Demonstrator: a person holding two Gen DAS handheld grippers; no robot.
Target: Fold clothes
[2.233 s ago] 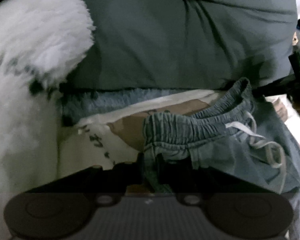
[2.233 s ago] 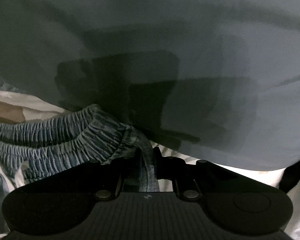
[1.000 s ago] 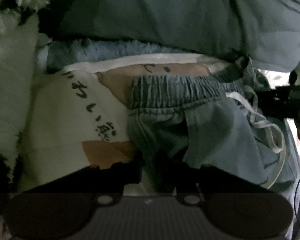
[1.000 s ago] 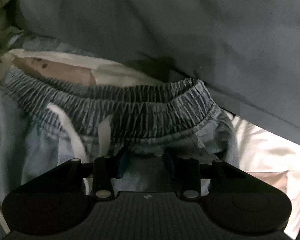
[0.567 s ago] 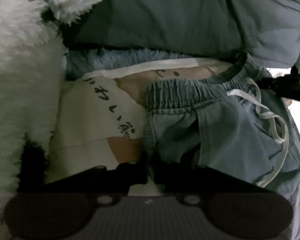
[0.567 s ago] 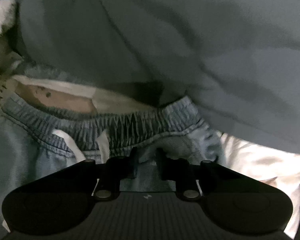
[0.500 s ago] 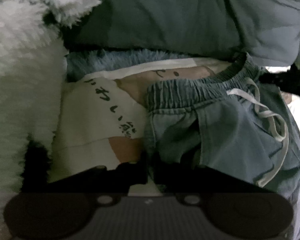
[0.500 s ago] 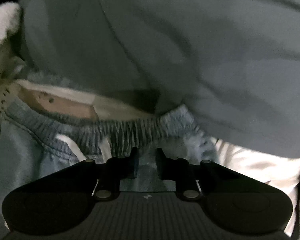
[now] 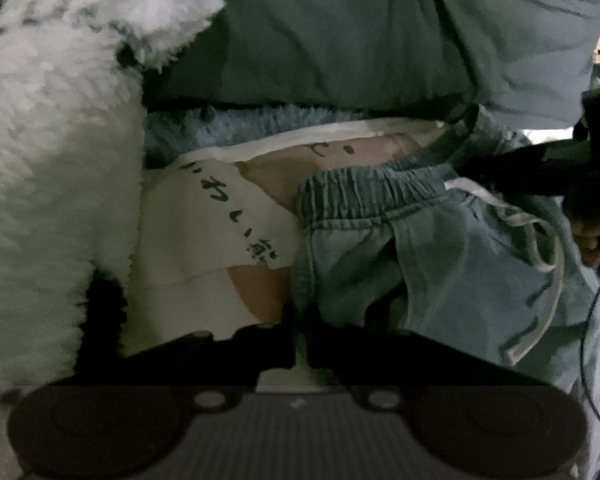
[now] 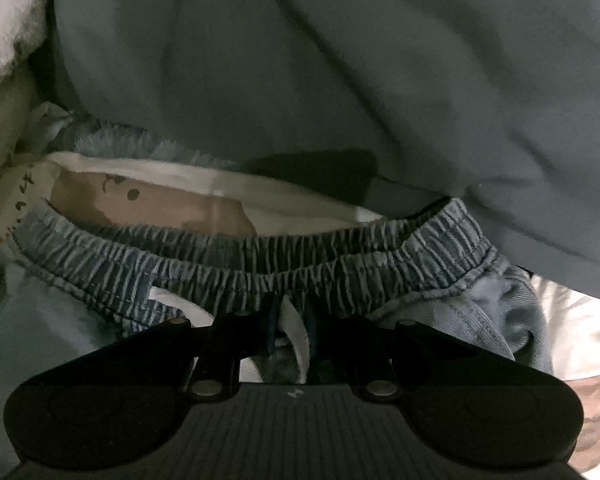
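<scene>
Bedding fills both views: a dark grey-blue duvet [image 9: 380, 28] bulges across the top, and under it lies a cream sheet [image 9: 204, 224] printed with dark script and tan patches. White fluffy plush [image 9: 48, 128] takes up the left side of the left wrist view, with a strip of pale blue fleece [image 9: 260, 124] showing between the duvet and the sheet.

On the sheet lie the light blue denim shorts [image 9: 452, 264], their gathered elastic waistband [image 10: 260, 268] running across just below the duvet's edge and a white drawstring [image 9: 548, 264] looping over the front.

Left tool [image 9: 300, 332] sits at the shorts' left side seam with its jaws closed on the denim edge. Right tool [image 10: 290, 328] is at the middle of the waistband, its jaws nearly together and pinching the fabric and a bit of the drawstring just under the elastic; in the left wrist view it [image 9: 540, 168] reaches in from the right, with a person's fingers [image 9: 592, 240] on its handle and a thin black cable [image 9: 592, 340] hanging below.
</scene>
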